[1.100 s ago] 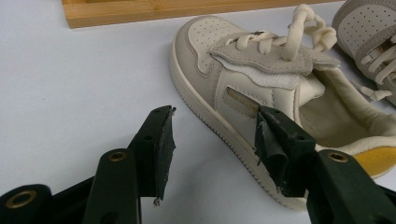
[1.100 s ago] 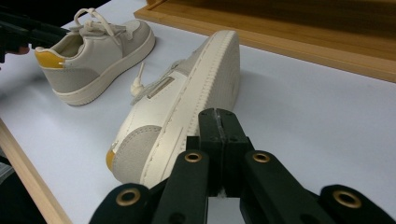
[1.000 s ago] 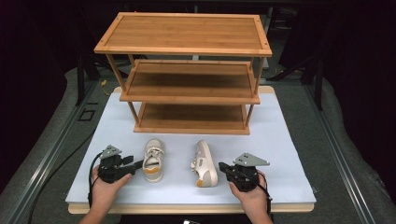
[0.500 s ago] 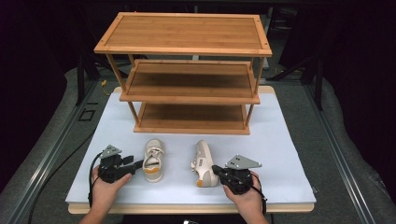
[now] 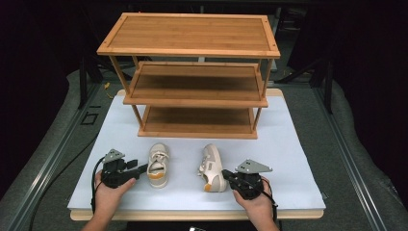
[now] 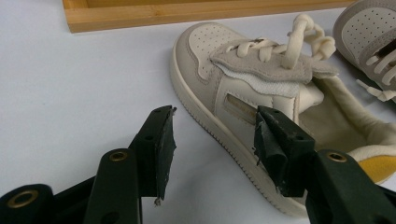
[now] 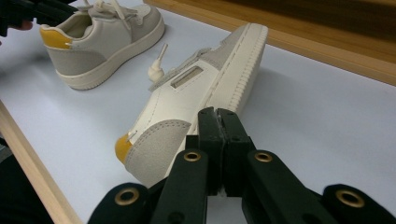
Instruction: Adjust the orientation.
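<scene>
**Grippers poised at a pair of small shoes before a bamboo rack.**
The left gripper (image 6: 210,144) stood open, straddling the upright shoe (image 6: 243,93) without pressing; the right gripper (image 7: 218,122) was shut and empty beside the tipped shoe (image 7: 196,93). It probably needed opening wide before closing on the heel collar.

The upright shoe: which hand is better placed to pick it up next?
Probably the left. Its tongs stand open right beside the upright shoe, one tip at its side. The right tongs are shut, near the shoe lying on its side.
</scene>
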Tool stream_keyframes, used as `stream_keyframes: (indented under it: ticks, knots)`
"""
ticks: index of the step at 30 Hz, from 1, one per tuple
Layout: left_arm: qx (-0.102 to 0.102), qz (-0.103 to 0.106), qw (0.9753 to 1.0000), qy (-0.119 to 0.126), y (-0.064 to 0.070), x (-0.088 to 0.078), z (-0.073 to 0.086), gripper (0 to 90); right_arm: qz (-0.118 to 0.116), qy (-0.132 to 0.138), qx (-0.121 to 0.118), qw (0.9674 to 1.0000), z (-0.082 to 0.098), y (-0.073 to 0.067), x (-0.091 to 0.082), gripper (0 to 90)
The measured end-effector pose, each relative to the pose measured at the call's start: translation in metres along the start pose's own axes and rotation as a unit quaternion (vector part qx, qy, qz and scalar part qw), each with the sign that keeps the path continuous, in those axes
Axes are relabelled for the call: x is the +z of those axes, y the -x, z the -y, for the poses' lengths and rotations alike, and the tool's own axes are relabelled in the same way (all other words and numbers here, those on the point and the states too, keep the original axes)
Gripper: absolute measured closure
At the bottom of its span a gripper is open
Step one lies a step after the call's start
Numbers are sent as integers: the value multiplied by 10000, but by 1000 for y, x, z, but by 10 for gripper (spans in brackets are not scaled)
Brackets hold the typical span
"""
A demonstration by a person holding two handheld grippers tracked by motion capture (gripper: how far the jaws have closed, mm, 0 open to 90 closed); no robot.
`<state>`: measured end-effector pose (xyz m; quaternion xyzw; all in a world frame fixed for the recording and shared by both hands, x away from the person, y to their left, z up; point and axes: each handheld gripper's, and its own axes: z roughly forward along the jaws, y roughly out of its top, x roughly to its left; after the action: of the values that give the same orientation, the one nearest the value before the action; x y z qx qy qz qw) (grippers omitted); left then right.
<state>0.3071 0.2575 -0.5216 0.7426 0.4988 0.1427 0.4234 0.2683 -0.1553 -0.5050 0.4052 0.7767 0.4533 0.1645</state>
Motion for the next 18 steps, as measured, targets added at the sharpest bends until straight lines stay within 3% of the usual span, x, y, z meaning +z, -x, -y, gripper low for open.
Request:
stream_keyframes:
  ticks: [8,15,18]
  knots:
    - [-3,34,9998,187,2,-3,-4,474,146,-36,172,9997,5,10,-5,888]
    - [-61,172,9990,405,5,-6,-8,468,404,-219,538,9975,15,28,-6,867]
    - [-79,222,9989,415,6,-6,-9,468,611,-212,522,9965,17,33,-8,832]
